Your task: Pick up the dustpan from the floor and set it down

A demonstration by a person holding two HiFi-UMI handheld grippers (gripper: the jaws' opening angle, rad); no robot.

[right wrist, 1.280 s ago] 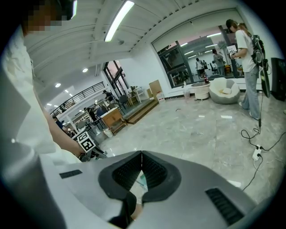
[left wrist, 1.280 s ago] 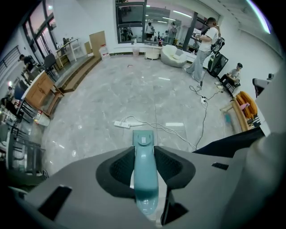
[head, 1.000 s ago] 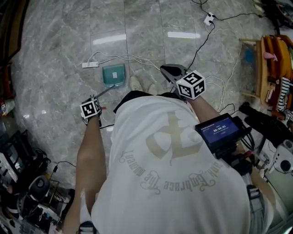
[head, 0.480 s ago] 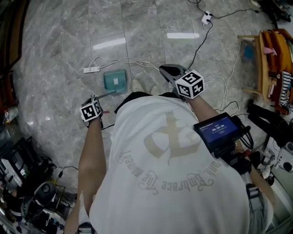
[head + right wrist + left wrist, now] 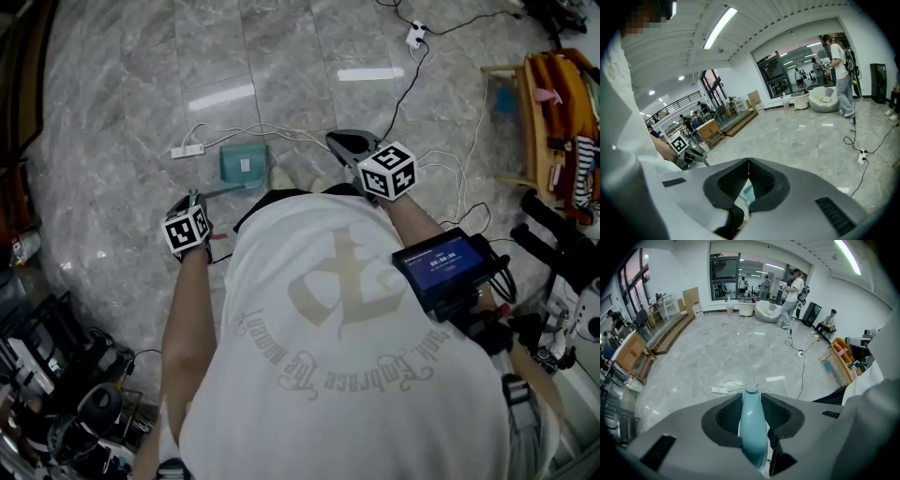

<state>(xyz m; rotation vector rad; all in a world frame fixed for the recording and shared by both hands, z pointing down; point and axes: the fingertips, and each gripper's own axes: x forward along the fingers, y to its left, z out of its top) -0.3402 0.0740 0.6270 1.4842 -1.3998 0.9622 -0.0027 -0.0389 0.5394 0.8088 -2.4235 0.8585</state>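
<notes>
The teal dustpan [image 5: 243, 164] lies low over the grey marble floor in front of the person's feet; I cannot tell whether it touches the floor. Its thin handle [image 5: 219, 191] runs back to my left gripper [image 5: 195, 202], which is shut on it. In the left gripper view the teal handle [image 5: 752, 427] sits pressed between the two dark pads of that left gripper [image 5: 751, 397]. My right gripper [image 5: 341, 143] hovers to the right of the pan, shut and holding nothing. In the right gripper view the tips of that right gripper [image 5: 748, 160] meet.
A white power strip [image 5: 187, 150] with cables [image 5: 281, 131] lies on the floor just left of and beyond the pan. A wooden rack [image 5: 553, 103] stands at the right. Equipment clutter [image 5: 56, 394] fills the lower left. A screen device [image 5: 441, 267] hangs at the person's right side.
My left gripper has risen a little with the handle in it, and the dustpan has drifted right, away from the power strip. The right gripper has stayed put.
</notes>
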